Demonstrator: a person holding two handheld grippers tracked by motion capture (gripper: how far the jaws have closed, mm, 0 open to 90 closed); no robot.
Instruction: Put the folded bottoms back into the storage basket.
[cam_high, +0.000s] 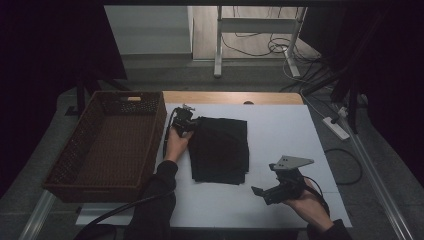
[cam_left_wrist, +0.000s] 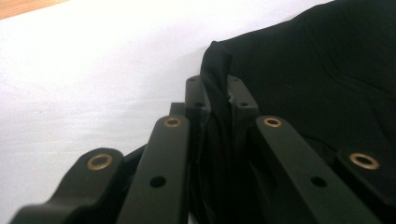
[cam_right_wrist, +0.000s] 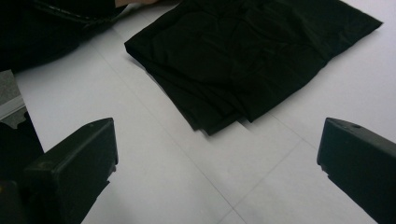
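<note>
Pinched between the jaws of my left gripper (cam_left_wrist: 218, 100) is an edge of the black cloth (cam_high: 220, 149), clamped at its far left corner. That cloth lies folded on the white table (cam_high: 280, 125), and its dark folds are hard to tell apart. Over at the near right corner, well apart from the cloth, my right gripper (cam_high: 265, 192) has its jaws spread wide with nothing between them. Left of the table stands a wicker basket (cam_high: 80, 145), with nothing visible inside it.
</note>
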